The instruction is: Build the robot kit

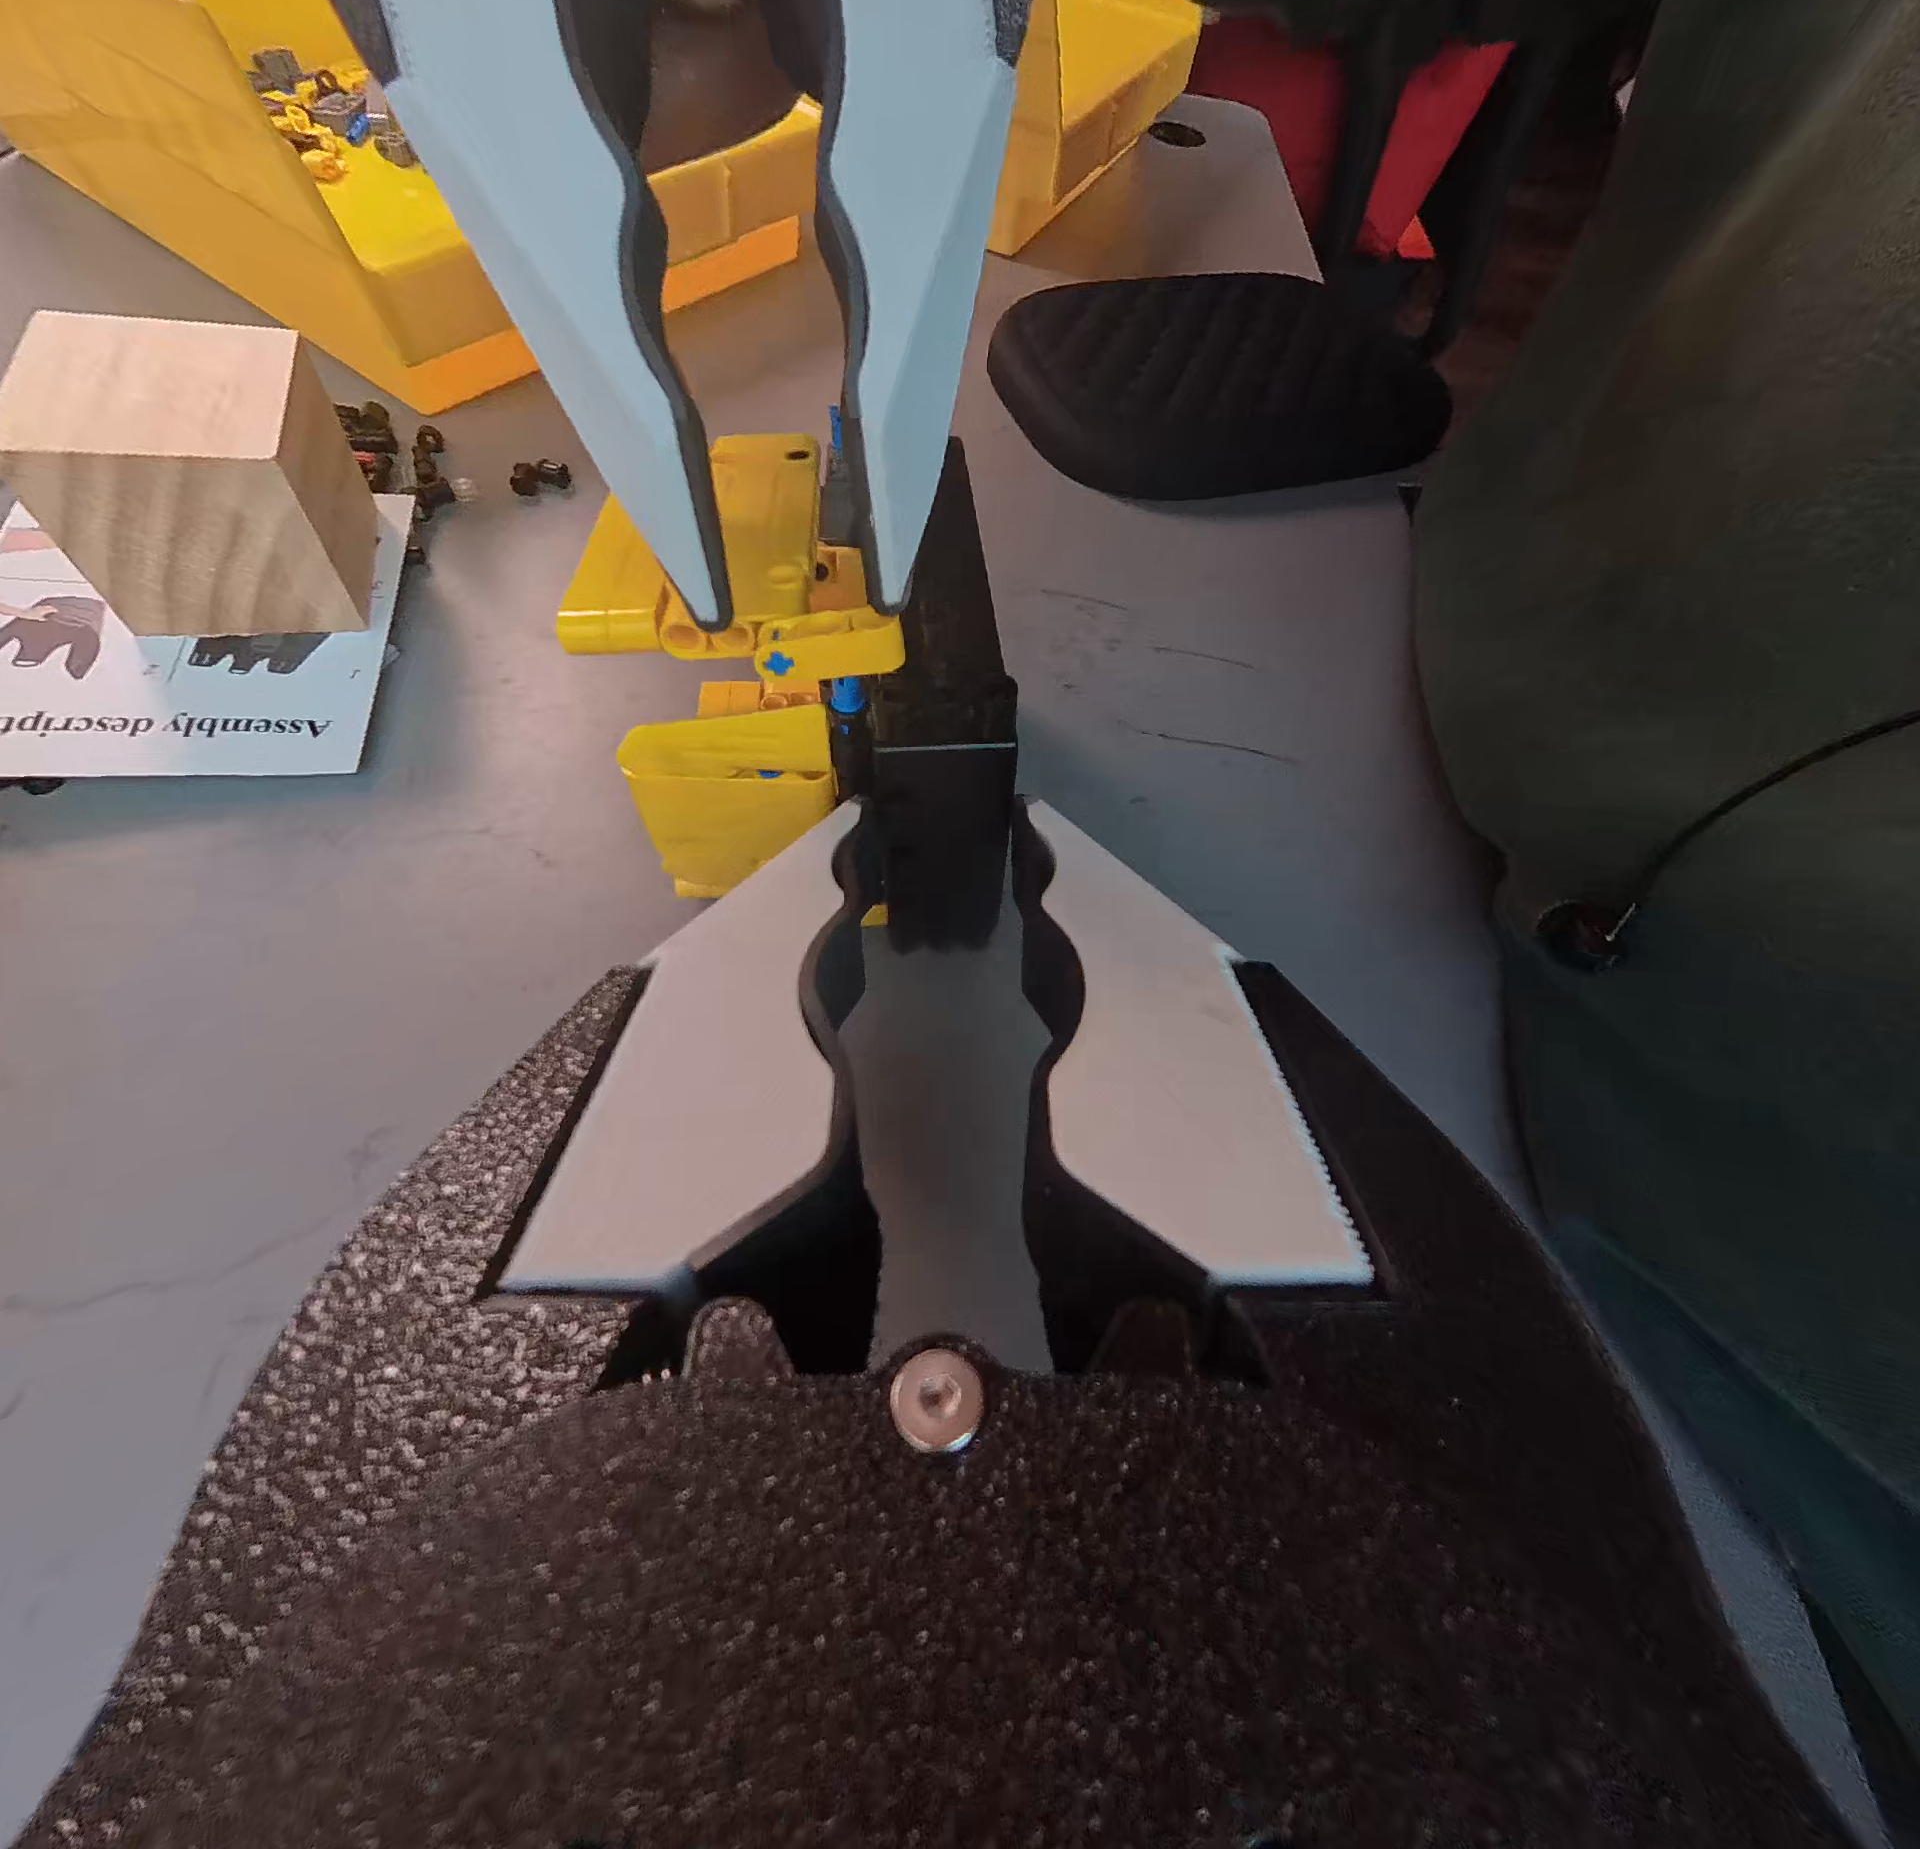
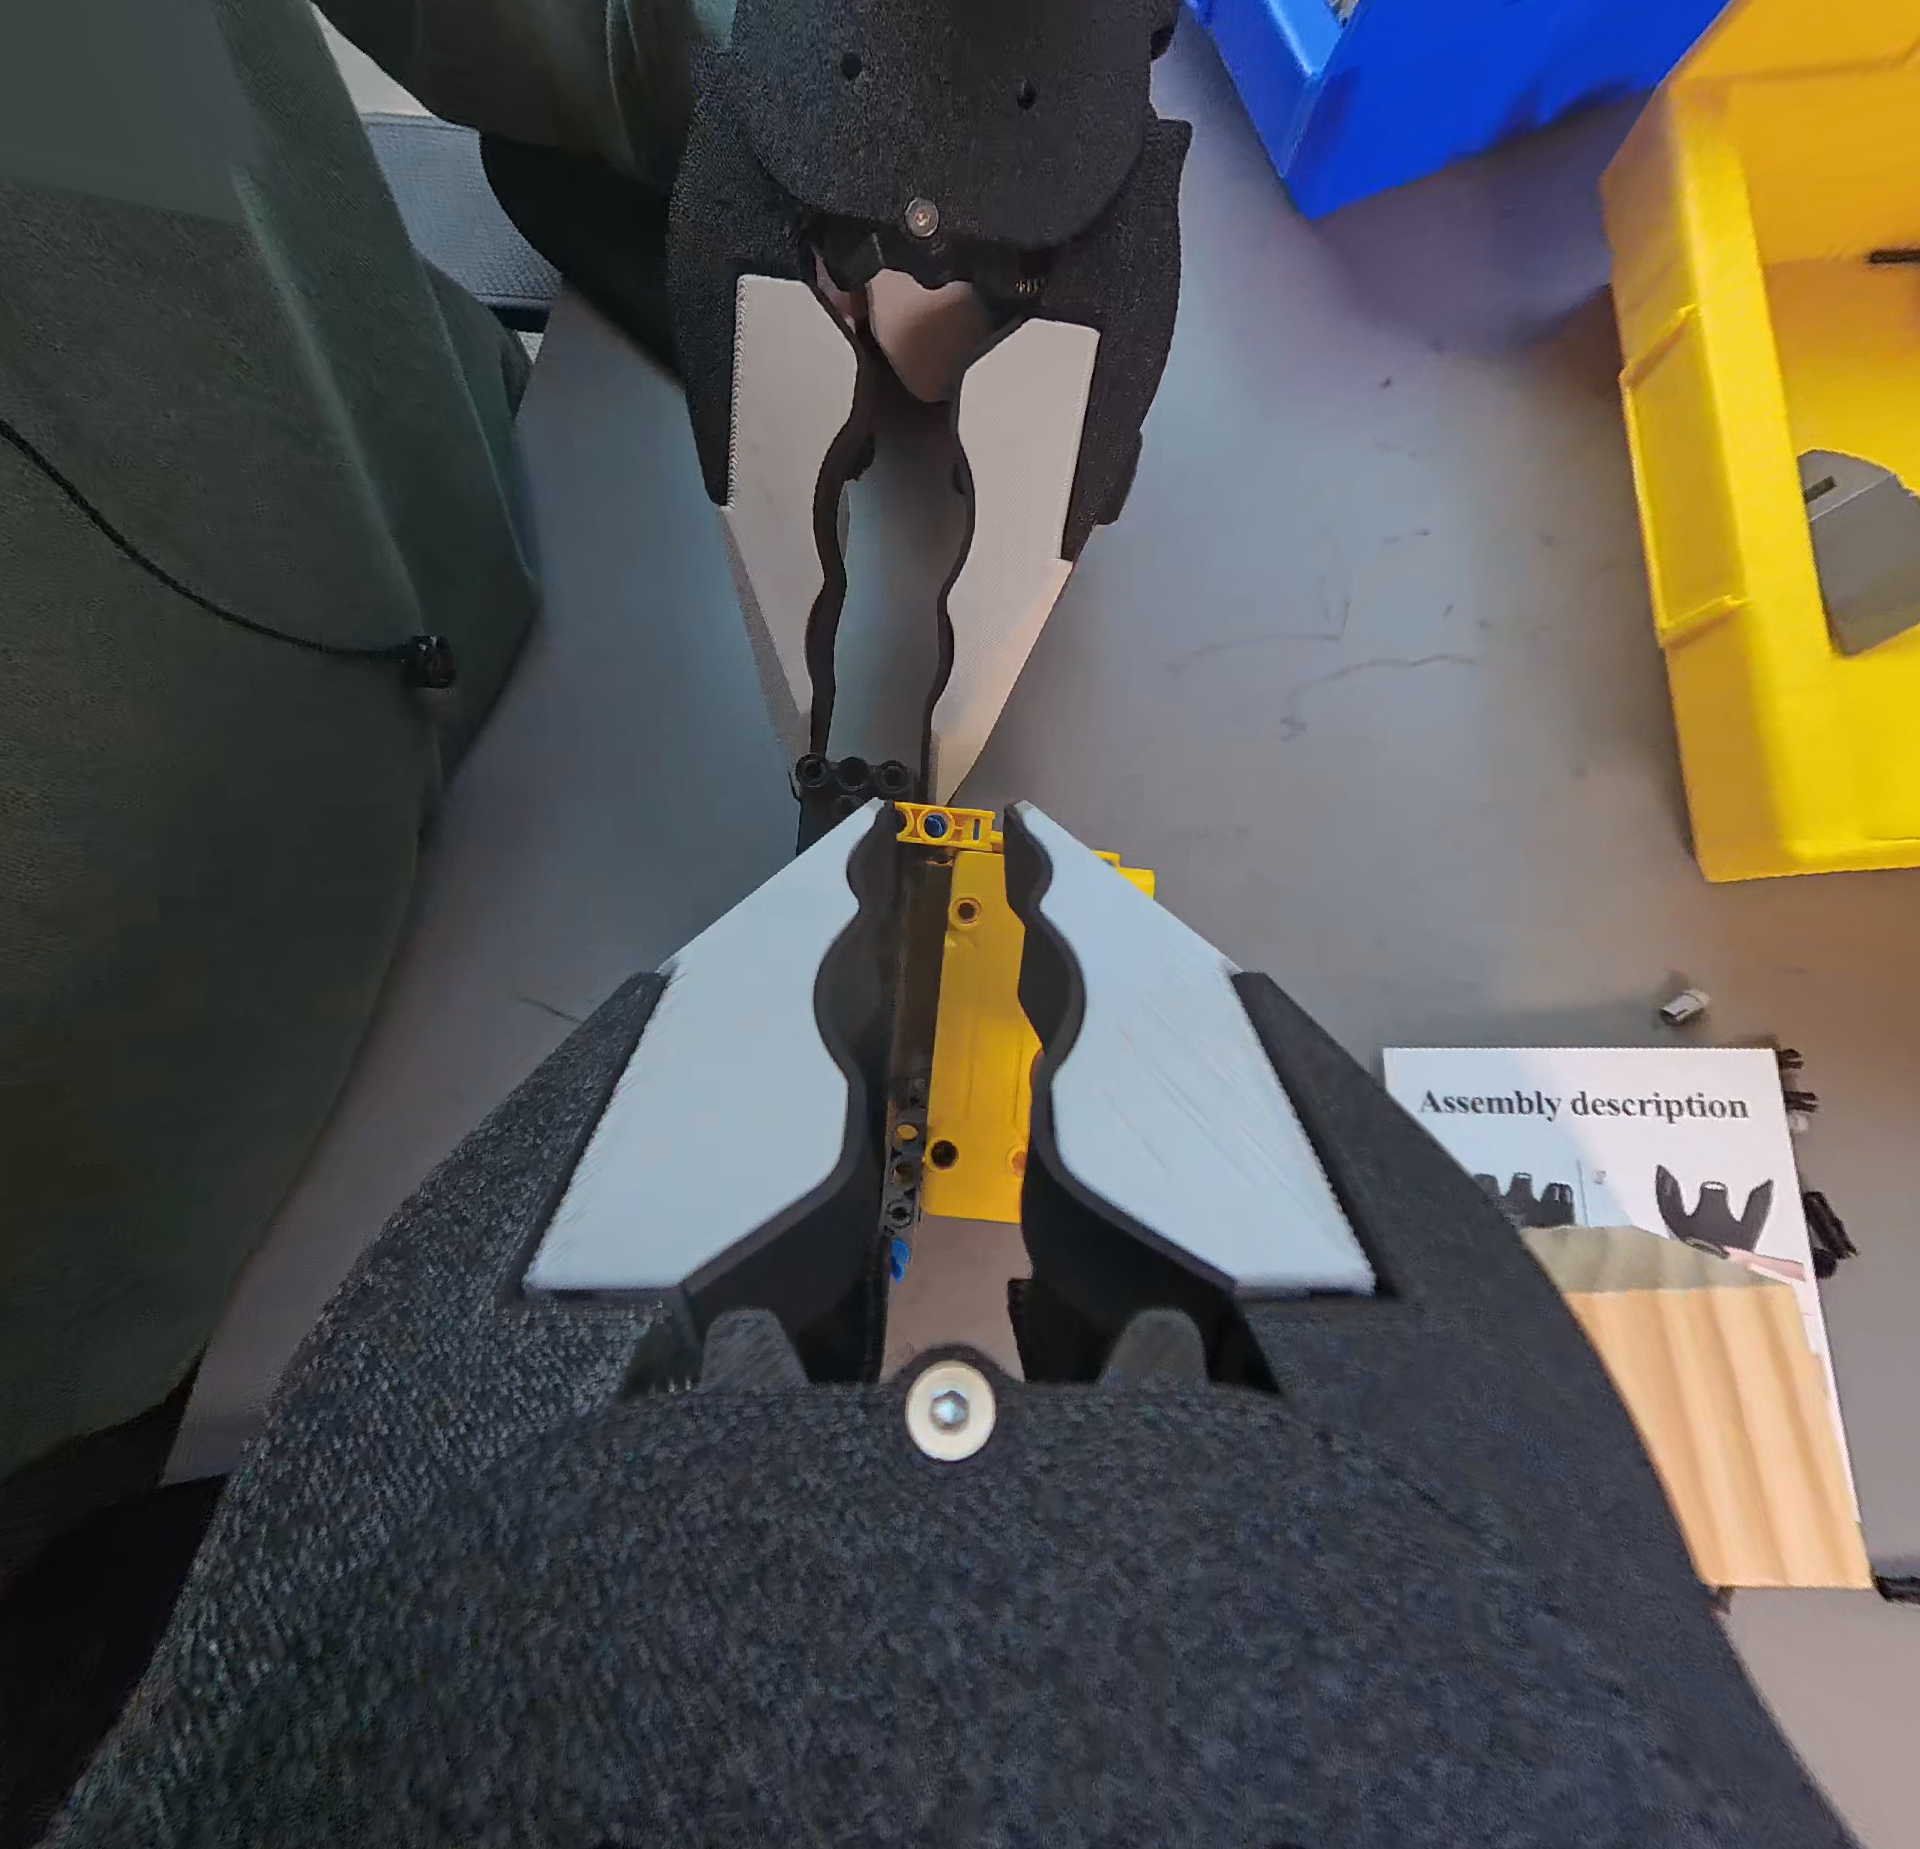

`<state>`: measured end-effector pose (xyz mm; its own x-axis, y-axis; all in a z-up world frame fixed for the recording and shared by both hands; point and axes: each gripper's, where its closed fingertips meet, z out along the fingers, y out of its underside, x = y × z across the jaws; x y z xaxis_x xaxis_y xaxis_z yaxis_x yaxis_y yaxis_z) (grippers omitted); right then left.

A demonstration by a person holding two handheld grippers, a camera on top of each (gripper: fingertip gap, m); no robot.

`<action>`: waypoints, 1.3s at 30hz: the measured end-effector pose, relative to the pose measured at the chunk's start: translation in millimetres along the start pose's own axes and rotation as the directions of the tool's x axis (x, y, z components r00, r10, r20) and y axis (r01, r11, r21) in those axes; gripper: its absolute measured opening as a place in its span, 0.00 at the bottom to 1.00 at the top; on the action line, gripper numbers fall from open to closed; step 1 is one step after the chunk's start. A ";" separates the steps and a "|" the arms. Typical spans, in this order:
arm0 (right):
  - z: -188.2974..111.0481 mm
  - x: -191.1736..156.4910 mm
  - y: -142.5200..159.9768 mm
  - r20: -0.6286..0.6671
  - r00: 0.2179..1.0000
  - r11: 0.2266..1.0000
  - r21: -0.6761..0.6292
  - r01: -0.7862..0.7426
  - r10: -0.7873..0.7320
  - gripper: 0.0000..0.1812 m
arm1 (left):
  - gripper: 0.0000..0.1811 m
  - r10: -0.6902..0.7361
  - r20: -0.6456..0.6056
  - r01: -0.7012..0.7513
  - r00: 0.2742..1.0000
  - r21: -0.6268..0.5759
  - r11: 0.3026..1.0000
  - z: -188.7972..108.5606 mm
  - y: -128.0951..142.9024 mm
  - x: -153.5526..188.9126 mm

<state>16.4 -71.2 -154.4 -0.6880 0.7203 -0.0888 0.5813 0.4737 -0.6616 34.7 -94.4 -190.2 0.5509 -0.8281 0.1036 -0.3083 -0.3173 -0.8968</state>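
At the left of the left wrist view a wooden block (image 1: 177,469) sat on a printed sheet (image 1: 208,719), likely weighting it flat on the grey desk (image 1: 312,968). At centre the left tool (image 1: 940,812) was clenched on the black beam (image 1: 940,843) of a yellow-and-black brick assembly (image 1: 727,791), seemingly bracing it, while the right tool (image 1: 800,610) gripped its small yellow connector (image 1: 831,646). The joint between them was hidden; the yellow bins (image 1: 125,137) were cropped.

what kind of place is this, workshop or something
Probably an assembly workbench: yellow parts bins holding small pieces, a printed instruction sheet under a wooden block, and a half-built yellow and black brick model on the grey table.
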 end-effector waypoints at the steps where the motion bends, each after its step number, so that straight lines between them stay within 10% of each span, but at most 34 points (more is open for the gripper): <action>1: 0.2 -1.1 0.5 0.009 1.000 1.000 -0.008 -0.013 0.013 0.10 | 0.14 0.001 -0.005 -0.001 1.000 0.001 1.000 -0.3 -0.1 0.6; 39: 0.4 -28.7 6.6 -0.210 0.975 0.996 -0.070 0.055 -0.069 0.04 | 0.14 0.048 0.028 -0.049 0.998 0.017 0.999 7.5 -5.2 11.7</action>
<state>39.8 -89.0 -156.5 -0.6198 0.7763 0.1153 0.5715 0.5472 -0.6115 48.6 -99.0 -187.6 0.5568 -0.8292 0.0482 -0.3218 -0.2688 -0.9078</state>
